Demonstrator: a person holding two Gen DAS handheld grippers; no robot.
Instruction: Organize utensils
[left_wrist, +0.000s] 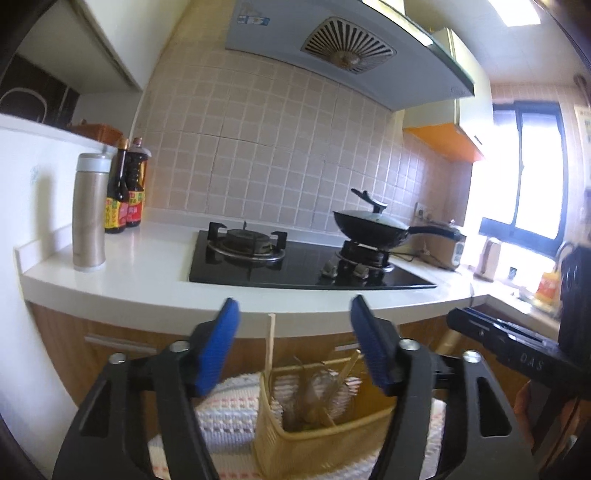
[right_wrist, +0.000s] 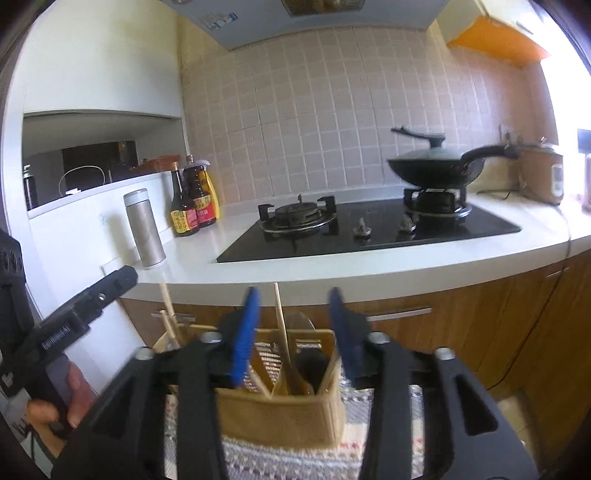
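Standing below right tool (right_wrist: 293, 314): utensil basket (right_wrist: 280, 417)

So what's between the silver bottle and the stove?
Only bare white counter lies between the silver bottle and the stove. The two sauce bottles stand further back, beside the wall. Both wrist views show this.

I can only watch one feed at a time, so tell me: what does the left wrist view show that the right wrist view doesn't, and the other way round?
Only the left wrist view shows the range hood's vent grille, the window and the kettle beside it.

Only the right wrist view shows a hand gripping the left gripper's handle, and the shelf opening behind the counter.

Both show the utensil basket holding chopsticks, the thermos, the sauce bottles, the gas stove and the lidded wok. Each view's own gripper, left gripper and right gripper, is open and holds nothing.
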